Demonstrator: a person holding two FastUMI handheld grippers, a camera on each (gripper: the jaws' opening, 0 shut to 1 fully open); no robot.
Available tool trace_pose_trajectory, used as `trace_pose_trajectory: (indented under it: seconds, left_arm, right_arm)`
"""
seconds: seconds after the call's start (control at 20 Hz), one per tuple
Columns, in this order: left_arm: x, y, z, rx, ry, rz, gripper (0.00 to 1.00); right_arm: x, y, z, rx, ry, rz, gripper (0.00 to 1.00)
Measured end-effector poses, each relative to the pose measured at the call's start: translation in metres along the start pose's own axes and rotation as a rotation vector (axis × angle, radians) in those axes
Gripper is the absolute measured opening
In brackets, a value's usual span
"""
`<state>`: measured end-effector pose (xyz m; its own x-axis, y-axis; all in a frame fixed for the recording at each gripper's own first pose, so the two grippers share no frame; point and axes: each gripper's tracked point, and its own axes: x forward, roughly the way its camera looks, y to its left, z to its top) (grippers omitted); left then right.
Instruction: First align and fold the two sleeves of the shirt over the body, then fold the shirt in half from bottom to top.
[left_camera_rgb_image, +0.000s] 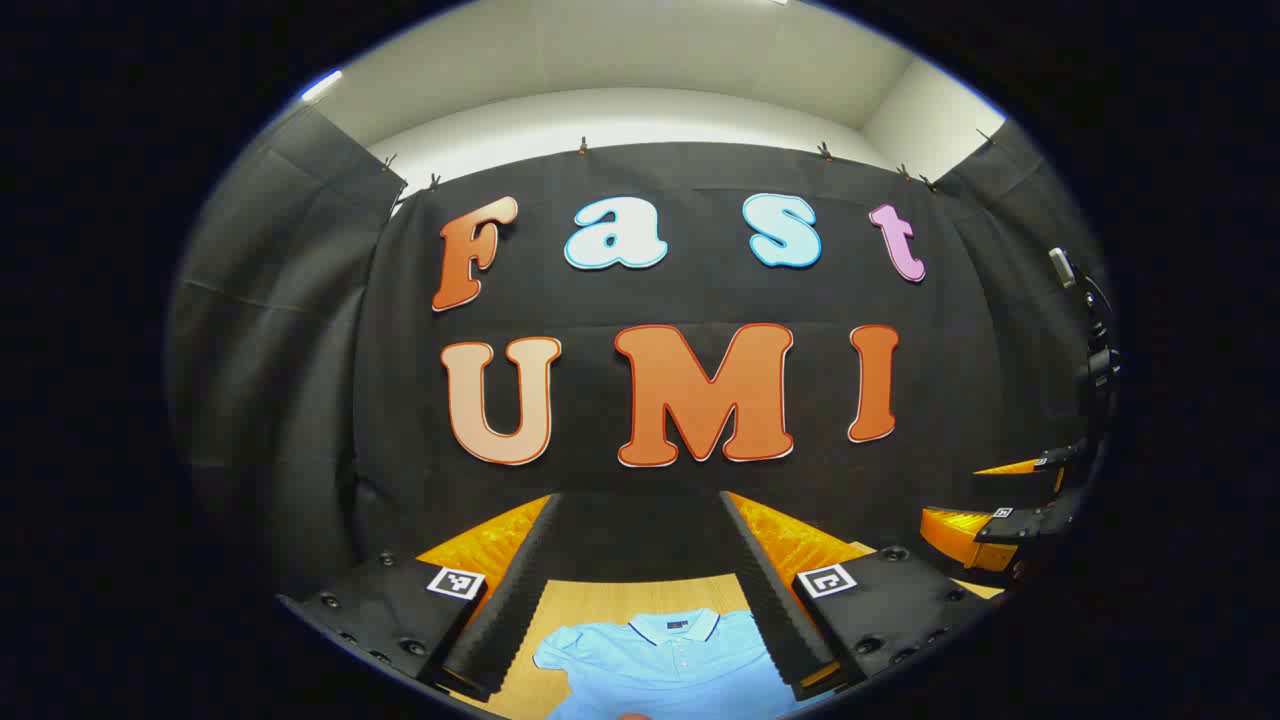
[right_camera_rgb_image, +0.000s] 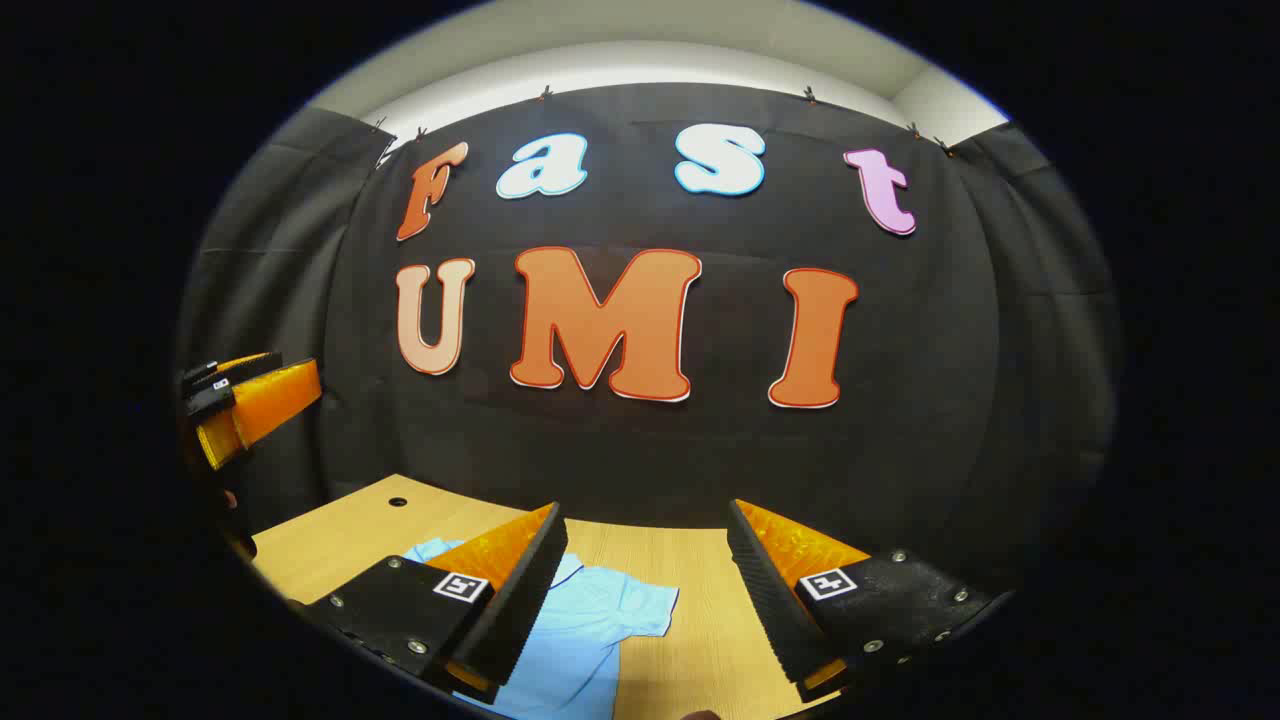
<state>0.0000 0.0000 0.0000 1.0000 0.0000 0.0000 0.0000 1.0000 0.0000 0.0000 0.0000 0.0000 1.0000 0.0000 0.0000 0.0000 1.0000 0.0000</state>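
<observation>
In the left gripper view, the left gripper (left_camera_rgb_image: 640, 520) is held up above the table (left_camera_rgb_image: 590, 605), its two fingers spread wide apart with nothing between them. Below and just ahead of those fingers lies the shirt (left_camera_rgb_image: 660, 660), a light blue polo spread flat on the wooden top, its collar (left_camera_rgb_image: 675, 628) pointing away from the gripper toward the booth wall. One short sleeve (left_camera_rgb_image: 560, 655) shows past the inner edge of the gripper's left finger; the other side of the shirt runs under the right finger and is hidden there. Far off to the right of this gripper, at the edge of the view, the right gripper (left_camera_rgb_image: 1010, 500) shows partly, also raised off the table.

In the right gripper view, the left gripper (right_camera_rgb_image: 245, 400) appears far to the left and higher up, clear of the table (right_camera_rgb_image: 660, 560). Nearer, the right gripper (right_camera_rgb_image: 645, 525) is likewise raised, its fingers wide apart and holding nothing. The shirt (right_camera_rgb_image: 590, 630) lies below and to the left of this gripper's middle, partly covered by its left finger; a sleeve (right_camera_rgb_image: 640, 605) reaches out into the gap between the fingers, flat on the wood. A small dark hole (right_camera_rgb_image: 398, 501) sits in the tabletop farther off to the left. Neither gripper touches the shirt.
</observation>
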Motion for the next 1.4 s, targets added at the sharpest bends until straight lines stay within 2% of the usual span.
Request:
trace_pose_trajectory:
  seconds: [0.15, 0.5, 0.55, 0.6, 0.9, 1.15, 1.4]
  left_arm:
    - [0.01, 0.0, 0.001, 0.017, -0.012, -0.025, 0.99]
    - [0.035, 0.013, -0.009, 0.026, -0.008, -0.08, 1.0]
    - [0.038, 0.016, -0.009, 0.031, -0.011, -0.08, 0.97]
    - [0.04, 0.019, -0.01, 0.034, -0.014, -0.079, 1.0]
    - [0.057, 0.023, -0.018, 0.029, -0.007, -0.072, 1.0]
    - [0.066, 0.021, -0.027, 0.029, 0.011, -0.061, 1.0]
    - [0.076, 0.026, -0.042, 0.041, 0.052, -0.022, 1.0]
  right_arm:
    - [0.013, 0.011, -0.005, -0.006, 0.021, 0.005, 0.97]
    - [0.036, 0.015, -0.009, 0.016, 0.046, -0.059, 0.97]
    - [0.04, 0.016, -0.009, 0.019, 0.052, -0.062, 0.97]
    - [0.045, 0.017, -0.01, 0.021, 0.058, -0.063, 0.97]
    - [0.072, 0.008, -0.027, 0.019, 0.114, -0.083, 0.97]
    - [0.098, 0.002, -0.061, -0.006, 0.217, -0.084, 0.97]
    - [0.131, -0.004, -0.098, 0.021, 0.325, -0.075, 0.97]
